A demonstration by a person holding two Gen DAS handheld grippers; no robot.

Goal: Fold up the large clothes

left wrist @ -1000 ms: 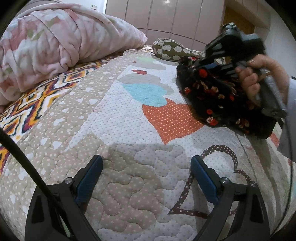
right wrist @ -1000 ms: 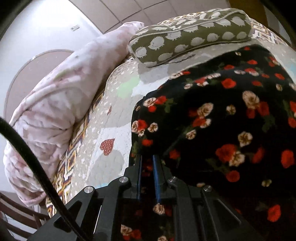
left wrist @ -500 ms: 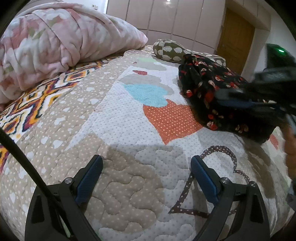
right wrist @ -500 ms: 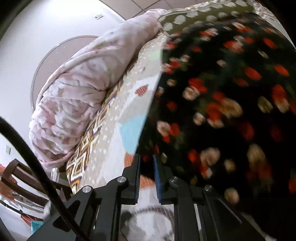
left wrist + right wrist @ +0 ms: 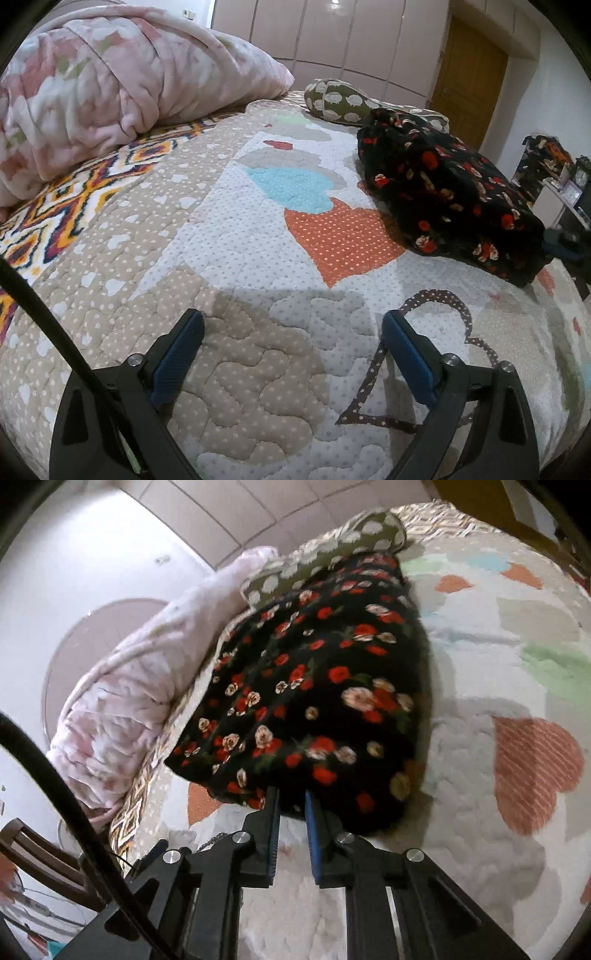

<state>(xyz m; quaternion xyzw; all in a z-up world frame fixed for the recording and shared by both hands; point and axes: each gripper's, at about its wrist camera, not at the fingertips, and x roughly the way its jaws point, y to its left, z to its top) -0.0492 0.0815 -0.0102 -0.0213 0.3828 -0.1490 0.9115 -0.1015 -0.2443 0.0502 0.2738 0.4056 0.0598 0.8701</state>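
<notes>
Right gripper, jaws nearly closed, pinches the near edge of the floral garment, which runs up-frame from it. Left gripper gapes empty; in its view the garment lies upper right, well apart.

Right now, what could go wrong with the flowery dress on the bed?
The right hand-held gripper pinches only an edge of the flowery dress, so it might slip free. The left hand-held gripper hangs open over the quilt, not helping. The dress is bunched, so folds may come out crooked.
</notes>
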